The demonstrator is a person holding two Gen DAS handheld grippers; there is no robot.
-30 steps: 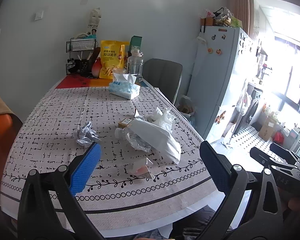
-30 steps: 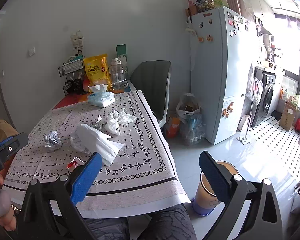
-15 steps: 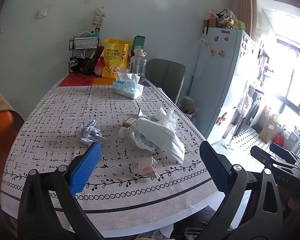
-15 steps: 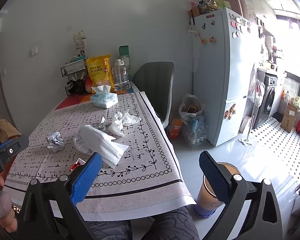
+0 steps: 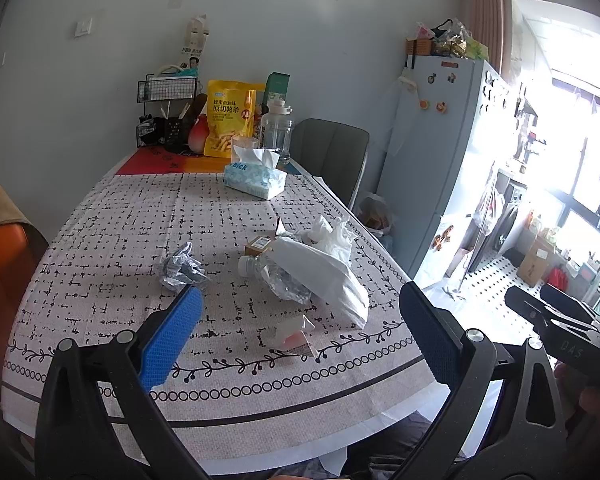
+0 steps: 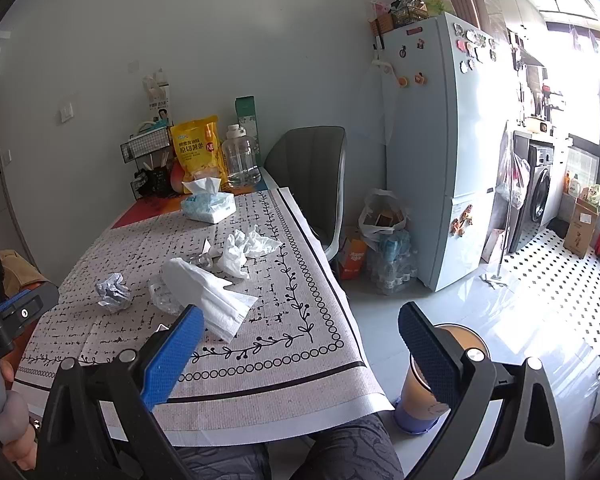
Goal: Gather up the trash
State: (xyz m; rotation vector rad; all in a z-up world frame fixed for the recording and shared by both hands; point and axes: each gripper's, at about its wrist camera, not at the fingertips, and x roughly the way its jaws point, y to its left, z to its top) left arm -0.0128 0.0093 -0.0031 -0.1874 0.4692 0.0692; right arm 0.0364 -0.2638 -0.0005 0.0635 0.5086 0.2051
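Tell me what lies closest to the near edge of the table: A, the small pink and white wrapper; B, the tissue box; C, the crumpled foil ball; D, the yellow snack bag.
A: the small pink and white wrapper sits just by the tablecloth's border, nearer than the other three.

Both grippers are held level, side by side, jaws spread wide and gripping nothing — the left gripper (image 5: 300, 336) and the right gripper (image 6: 298, 344) alike — with a hand (image 6: 8, 412) wrapped round the left one's grip and the person's knees (image 6: 340, 452) below.
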